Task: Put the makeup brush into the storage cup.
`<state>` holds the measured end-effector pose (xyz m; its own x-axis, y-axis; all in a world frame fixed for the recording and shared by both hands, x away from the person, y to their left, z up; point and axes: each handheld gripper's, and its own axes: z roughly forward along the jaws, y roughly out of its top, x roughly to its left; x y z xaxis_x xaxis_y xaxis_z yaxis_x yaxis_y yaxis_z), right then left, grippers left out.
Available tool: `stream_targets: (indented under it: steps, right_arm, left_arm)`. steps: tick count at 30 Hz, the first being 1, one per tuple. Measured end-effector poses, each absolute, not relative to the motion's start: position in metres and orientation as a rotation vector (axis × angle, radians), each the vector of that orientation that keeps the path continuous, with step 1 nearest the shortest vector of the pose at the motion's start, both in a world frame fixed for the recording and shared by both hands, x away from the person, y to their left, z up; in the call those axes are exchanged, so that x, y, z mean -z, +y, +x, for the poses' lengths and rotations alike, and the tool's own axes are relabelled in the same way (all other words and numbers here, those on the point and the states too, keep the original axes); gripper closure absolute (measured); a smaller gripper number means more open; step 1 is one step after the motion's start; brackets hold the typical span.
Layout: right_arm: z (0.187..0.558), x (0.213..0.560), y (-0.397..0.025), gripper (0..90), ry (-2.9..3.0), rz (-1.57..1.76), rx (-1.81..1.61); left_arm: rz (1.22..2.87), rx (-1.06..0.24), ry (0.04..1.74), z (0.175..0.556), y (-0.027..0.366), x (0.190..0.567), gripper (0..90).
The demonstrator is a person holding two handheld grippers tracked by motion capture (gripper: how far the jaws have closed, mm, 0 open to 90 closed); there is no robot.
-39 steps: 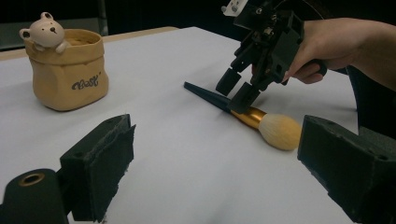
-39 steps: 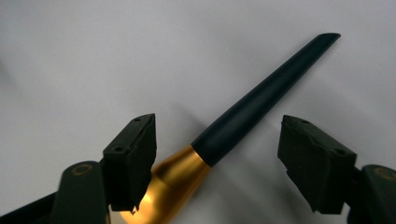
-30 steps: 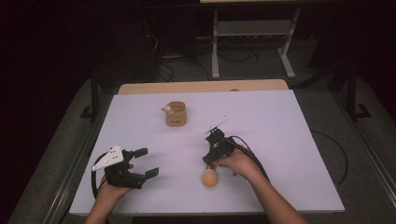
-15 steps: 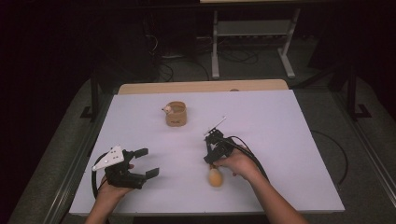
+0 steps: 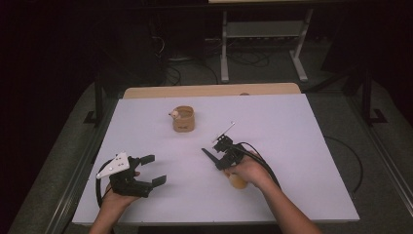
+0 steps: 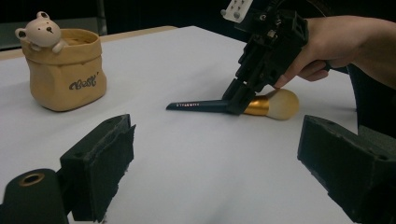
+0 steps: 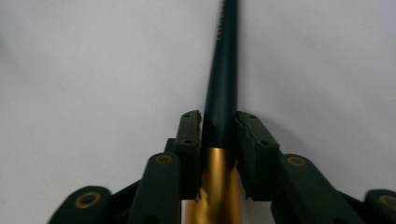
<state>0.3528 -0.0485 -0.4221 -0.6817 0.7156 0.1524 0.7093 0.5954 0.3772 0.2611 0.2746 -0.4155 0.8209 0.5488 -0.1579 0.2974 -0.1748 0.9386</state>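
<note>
A makeup brush (image 6: 198, 105) with a dark handle, gold ferrule and tan bristles (image 5: 237, 183) lies low over the white table (image 5: 302, 126), right of centre. My right gripper (image 7: 218, 135) is shut on it where the handle meets the ferrule, and its pads (image 7: 189, 140) press both sides. From the left gripper view, the right gripper (image 6: 238, 95) comes down on the brush from above, held by a hand. My left gripper (image 5: 155, 169) rests at the front left, open and with nothing between its fingers (image 6: 100, 163).
A tan pouch-shaped cup (image 5: 183, 119) with a small bear figure (image 6: 41, 29) on its rim stands upright at the table's back centre. A black cable (image 5: 265, 163) loops behind the right hand. Dark floor and a metal stand lie beyond the far edge.
The brush's bristle end has swung to the right under the right hand, which shifted slightly right and nearer. The left gripper has not moved.
</note>
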Motion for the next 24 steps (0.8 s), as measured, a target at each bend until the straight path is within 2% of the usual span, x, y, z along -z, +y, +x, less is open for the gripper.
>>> stream_targets:
  steps: [15,17,24]
  right_arm:
    - [0.3509,0.4219,-0.0472,71.4,2.801,1.182,-0.639]
    - [0.3518,0.4217,-0.0486,65.2,2.812,1.180,-0.654]
    - [0.3506,0.4154,-0.0564,55.4,2.811,1.199,-0.713]
  left_arm:
    - [1.776,-0.254,0.647,0.2608,0.2739,0.4155,10.1]
    - [1.777,-0.258,0.649,0.2609,0.2747,0.4150,10.2]
    - [1.775,-0.253,0.646,0.2610,0.2733,0.4158,10.1]
